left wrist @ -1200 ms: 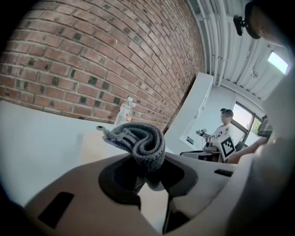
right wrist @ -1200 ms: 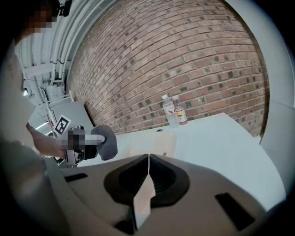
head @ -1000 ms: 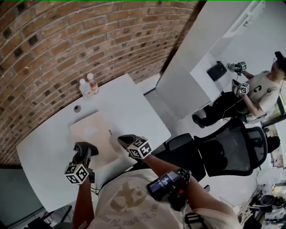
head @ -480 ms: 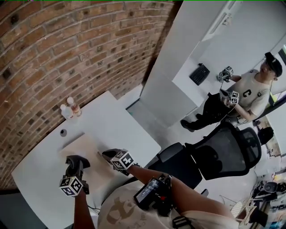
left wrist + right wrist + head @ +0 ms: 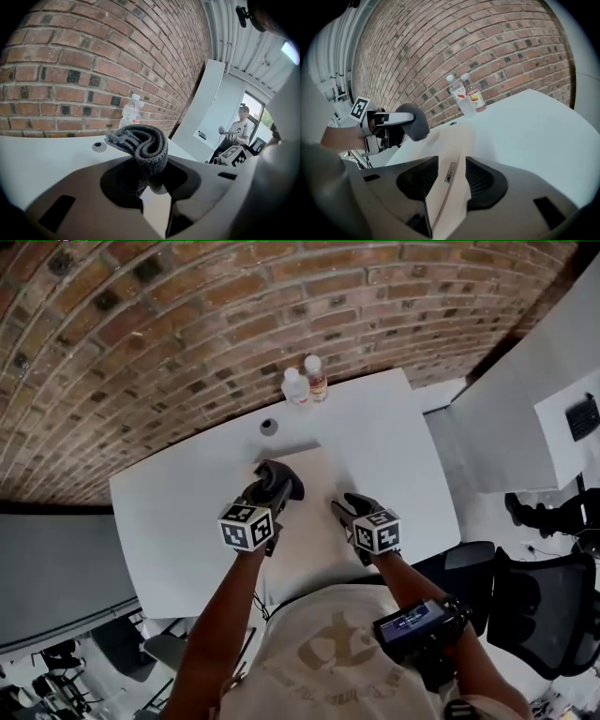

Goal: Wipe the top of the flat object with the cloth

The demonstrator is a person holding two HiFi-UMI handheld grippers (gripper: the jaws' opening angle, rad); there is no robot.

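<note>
One flat, pale tan rectangular board (image 5: pixel 314 507) lies on the white worktop (image 5: pixel 178 512), near the edge closest to the person. Its long axis runs away from that edge toward the red brick wall (image 5: pixel 187 324). The left hand-held gripper (image 5: pixel 277 484) pinches a folded grey knitted cloth (image 5: pixel 145 145) over the board's far left corner. The right hand-held gripper (image 5: pixel 450 179) sits at the board's near right side; its jaws have just been opening and stand spread, the board showing between them unpinched. Beyond the board are a small dark round disc (image 5: pixel 269 426) and two clear plastic bottles (image 5: pixel 294 386) by the wall. A black office chair (image 5: pixel 548 610) stands on the pale floor at right.
</note>
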